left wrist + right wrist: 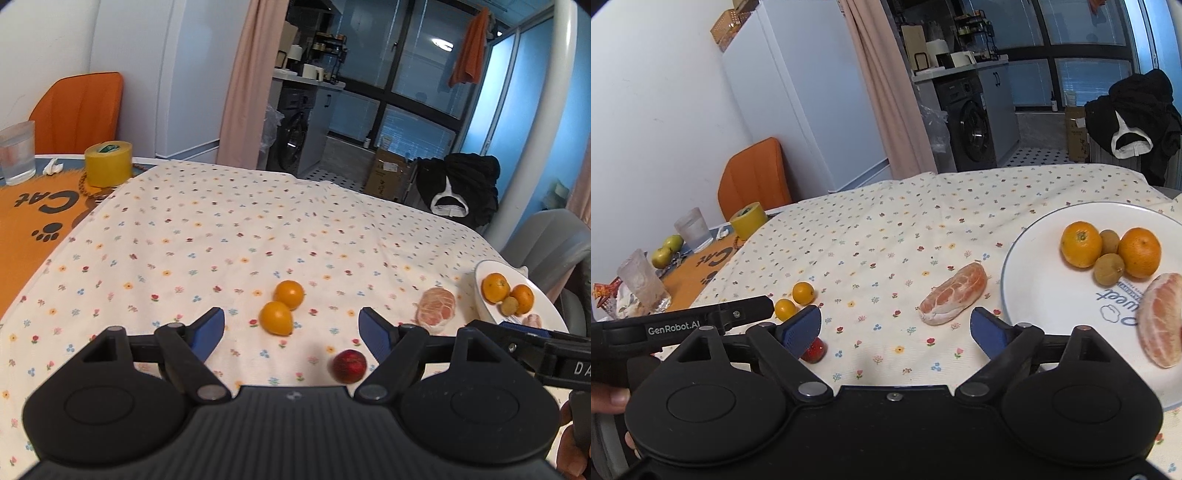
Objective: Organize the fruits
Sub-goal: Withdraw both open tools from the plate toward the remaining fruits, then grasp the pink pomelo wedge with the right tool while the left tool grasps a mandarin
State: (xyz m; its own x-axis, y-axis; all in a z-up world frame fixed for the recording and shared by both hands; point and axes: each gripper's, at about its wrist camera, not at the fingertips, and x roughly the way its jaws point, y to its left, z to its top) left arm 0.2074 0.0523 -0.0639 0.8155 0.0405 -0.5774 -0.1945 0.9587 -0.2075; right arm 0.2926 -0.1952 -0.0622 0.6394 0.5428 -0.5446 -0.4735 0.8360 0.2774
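Mid-sort: both grippers, left (291,328) & right (895,326), released, empty. Next: peeled segment (953,293) by plate's (1027,236) left rim needs grabbing.

So the plate (1027,258) sits at the right edge of the table, on the tablecloth (229,229). On it: two oranges (1081,243) side by side with two small round fruits (1109,268) wedged between them, and a peeled citrus piece (1160,319) nearer the front. Another peeled piece (955,293) lies on the cloth just left of the plate. Further left, two small citrus fruits (277,317) touch each other, with a small plum (349,365) in front of them. Far left, off the cloth, sit a tape roll (108,163) and a glass (17,152).
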